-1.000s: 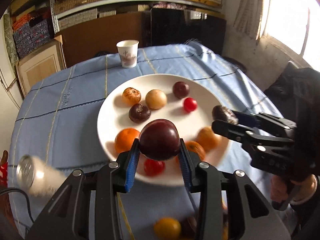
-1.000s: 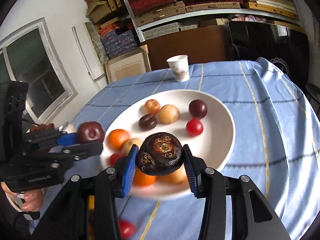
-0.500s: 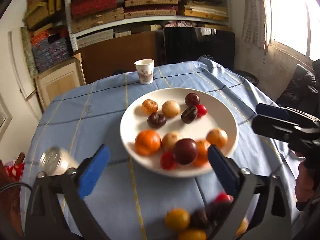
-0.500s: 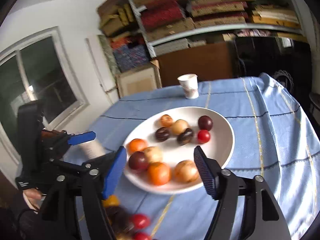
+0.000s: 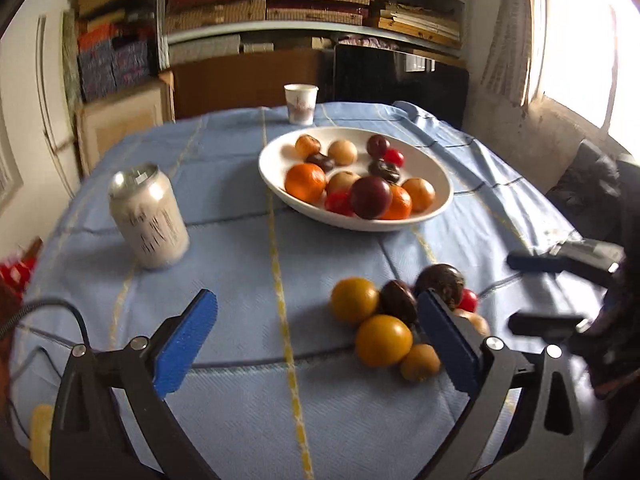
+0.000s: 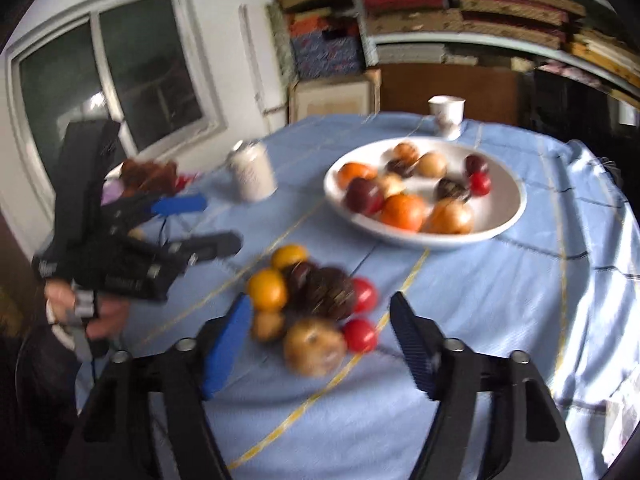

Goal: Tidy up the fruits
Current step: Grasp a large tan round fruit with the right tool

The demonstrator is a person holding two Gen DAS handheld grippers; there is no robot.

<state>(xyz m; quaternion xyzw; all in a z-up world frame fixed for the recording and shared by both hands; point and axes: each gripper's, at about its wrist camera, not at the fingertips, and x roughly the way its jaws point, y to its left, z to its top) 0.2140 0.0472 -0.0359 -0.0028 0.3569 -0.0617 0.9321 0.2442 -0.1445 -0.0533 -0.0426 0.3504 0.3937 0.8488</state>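
Note:
A white plate [image 5: 272,168] [image 6: 505,184] at mid-table holds several fruits, among them an orange [image 5: 305,182] and a dark red plum [image 5: 371,197]. Nearer me, a loose pile lies on the cloth: yellow fruits [image 5: 354,300], dark ones [image 6: 328,292], red ones [image 6: 360,336] and a tan one [image 6: 314,346]. My left gripper [image 5: 316,312] [image 6: 222,223] is wide open and empty, left of the pile. My right gripper [image 6: 320,300] [image 5: 511,291] is closing, with the pile showing between its fingers, but the pads touch nothing.
A silver drink can [image 5: 148,216] [image 6: 254,174] stands left of the plate. A paper cup [image 5: 301,103] [image 6: 446,114] sits at the far table edge. A cable [image 5: 60,308] lies at the near left. Shelves and a window stand beyond the blue cloth.
Both grippers let their fruits go into the plate: the dark red plum from the left, a patterned dark fruit from the right. Both opened and drew back to the near pile.

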